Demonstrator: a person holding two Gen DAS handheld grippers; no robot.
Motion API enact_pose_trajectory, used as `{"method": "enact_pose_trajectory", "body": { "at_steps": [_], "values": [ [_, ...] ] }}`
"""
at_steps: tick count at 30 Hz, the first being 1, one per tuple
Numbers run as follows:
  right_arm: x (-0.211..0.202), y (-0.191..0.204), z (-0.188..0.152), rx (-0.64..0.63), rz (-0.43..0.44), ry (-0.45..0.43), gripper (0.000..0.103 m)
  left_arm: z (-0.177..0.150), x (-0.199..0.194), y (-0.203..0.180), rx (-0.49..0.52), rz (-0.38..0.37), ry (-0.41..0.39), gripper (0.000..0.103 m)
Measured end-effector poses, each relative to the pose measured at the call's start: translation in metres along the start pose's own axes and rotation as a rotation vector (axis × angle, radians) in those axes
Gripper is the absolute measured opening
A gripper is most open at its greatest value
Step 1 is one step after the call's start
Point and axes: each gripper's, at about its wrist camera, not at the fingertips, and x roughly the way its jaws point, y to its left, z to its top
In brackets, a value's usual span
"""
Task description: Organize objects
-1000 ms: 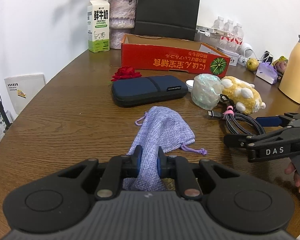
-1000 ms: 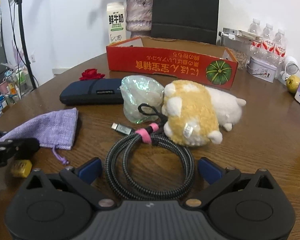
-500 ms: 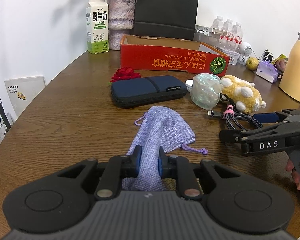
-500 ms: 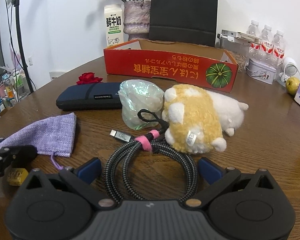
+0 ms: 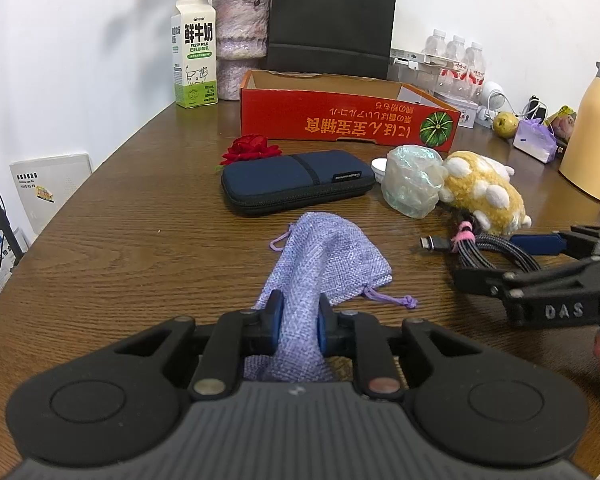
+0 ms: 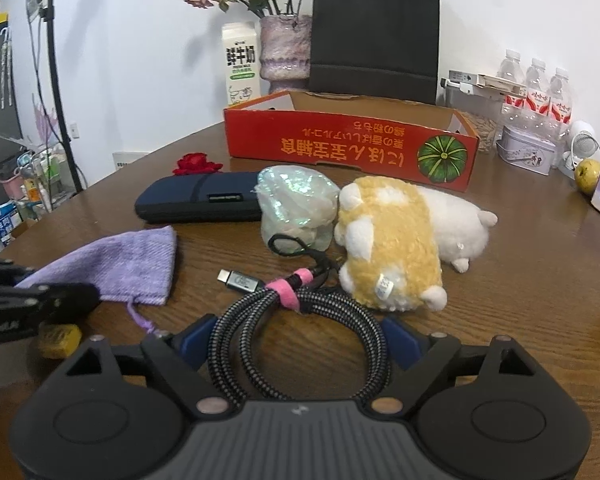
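Wooden table (image 5: 120, 220) holds a red box (image 5: 340, 120) at the back, a navy case (image 5: 296, 184) in front of it, and a plush (image 6: 392, 240) touching a crinkled plastic wrap (image 6: 296, 204). Left gripper (image 5: 298, 320) is clenched on the near end of the purple pouch (image 5: 324, 256), which lies mid-table. Right gripper (image 6: 296, 340) straddles the coiled cable (image 6: 300, 332), jaws closing, pads at the coil's sides, not clearly pressing.

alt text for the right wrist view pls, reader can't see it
The right gripper is closing around a coiled black braided cable bound with a pink strap, on a brown wooden table. Just beyond lie a yellow-and-white plush toy, a lilac drawstring pouch and a red cardboard box.
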Motion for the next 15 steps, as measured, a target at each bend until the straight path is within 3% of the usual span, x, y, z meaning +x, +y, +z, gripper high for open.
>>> {"method": "enact_pose_trajectory", "body": {
  "at_steps": [15],
  "values": [
    [-0.032,0.009,-0.021,-0.026,0.033,-0.033,0.086,0.000,0.000,-0.001,0.002,0.005,-0.001,0.017]
  ]
}}
